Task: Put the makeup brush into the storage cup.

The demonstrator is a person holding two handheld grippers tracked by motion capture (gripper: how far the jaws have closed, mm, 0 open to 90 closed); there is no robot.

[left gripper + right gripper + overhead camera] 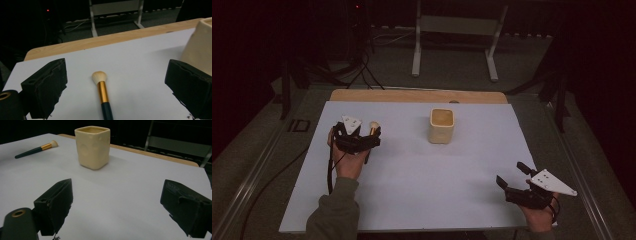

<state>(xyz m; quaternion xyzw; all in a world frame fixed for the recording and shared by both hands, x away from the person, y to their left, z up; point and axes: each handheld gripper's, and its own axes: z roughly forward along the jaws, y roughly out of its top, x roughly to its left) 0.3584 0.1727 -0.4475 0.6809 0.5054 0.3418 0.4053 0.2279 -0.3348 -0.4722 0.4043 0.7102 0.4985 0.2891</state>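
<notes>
A: Where was the makeup brush point(103, 96) at that point?

B: It lay flat on the white counter point(412, 175), bristles pointing away from the person, directly between the jaws of the left tool point(362, 137). Those jaws stood wide apart and held nothing.

A: And the cream cup point(441, 125)?

B: It stood upright near the middle of the counter, to the right of the brush and apart from it. The right tool point(511, 176) hovered low at the near right corner, jaws wide as well, empty, well apart from both.

A: How would you have judged the step?

B: It looked like a reach for the brush. To do it well, I'd have lowered the left tool straight down, centred the jaws on the gold ferrule or the dark handle just behind it, and closed evenly so the brush didn't roll or pivot.
</notes>
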